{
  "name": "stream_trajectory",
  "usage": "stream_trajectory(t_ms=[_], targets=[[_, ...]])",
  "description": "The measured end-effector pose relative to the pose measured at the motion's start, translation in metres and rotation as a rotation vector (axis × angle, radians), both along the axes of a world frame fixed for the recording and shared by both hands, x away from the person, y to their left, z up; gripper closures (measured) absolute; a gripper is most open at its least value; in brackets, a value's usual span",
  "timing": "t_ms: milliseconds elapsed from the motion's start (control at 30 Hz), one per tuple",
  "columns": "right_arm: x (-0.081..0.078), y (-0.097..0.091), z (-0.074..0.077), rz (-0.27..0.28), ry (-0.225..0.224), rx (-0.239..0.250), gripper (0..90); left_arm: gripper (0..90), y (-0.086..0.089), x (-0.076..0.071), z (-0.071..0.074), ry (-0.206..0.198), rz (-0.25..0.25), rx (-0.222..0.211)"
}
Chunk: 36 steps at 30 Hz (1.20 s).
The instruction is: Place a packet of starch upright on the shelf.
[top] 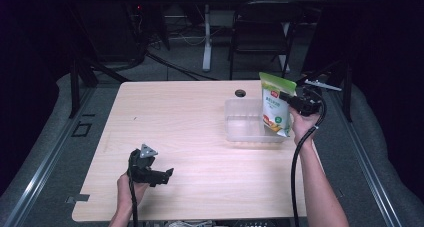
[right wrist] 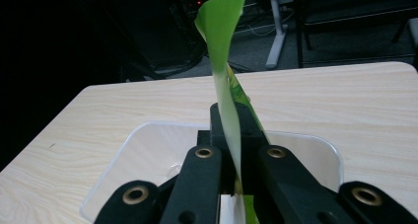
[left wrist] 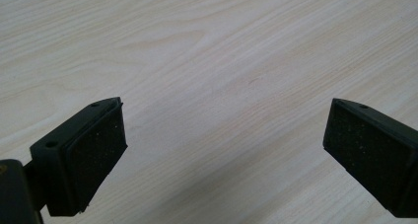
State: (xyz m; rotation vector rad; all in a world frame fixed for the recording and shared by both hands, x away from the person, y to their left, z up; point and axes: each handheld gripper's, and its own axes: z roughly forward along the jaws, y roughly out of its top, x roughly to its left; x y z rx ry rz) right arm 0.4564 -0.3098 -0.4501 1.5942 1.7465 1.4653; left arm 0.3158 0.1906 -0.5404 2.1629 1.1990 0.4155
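The right gripper is clamped on the upper edge of a green-topped bag; the bag is held upright, its lower part inside the clear plastic tub at the table's far right; the left gripper is held low over bare tabletop near the front edge, jaws spread wide, nothing between them.
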Motion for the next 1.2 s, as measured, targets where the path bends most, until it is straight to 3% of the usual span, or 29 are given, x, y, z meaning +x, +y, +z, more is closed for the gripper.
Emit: stream_trajectory(t_ms=[467,1033,1200], targets=[[0.001,-0.001,-0.007,0.021,0.000,-0.049,90.0,2.5,0.001,-0.001,0.001,0.001,-0.003,-0.001],[0.003,-0.018,-0.023,-0.022,0.046,-0.072,89.9,2.5,0.003,-0.001,0.000,0.009,0.008,-0.002],[0.000,-0.027,-0.027,-0.063,0.060,-0.091,89.8,2.5,0.004,-0.003,0.000,0.004,0.012,-0.001]])
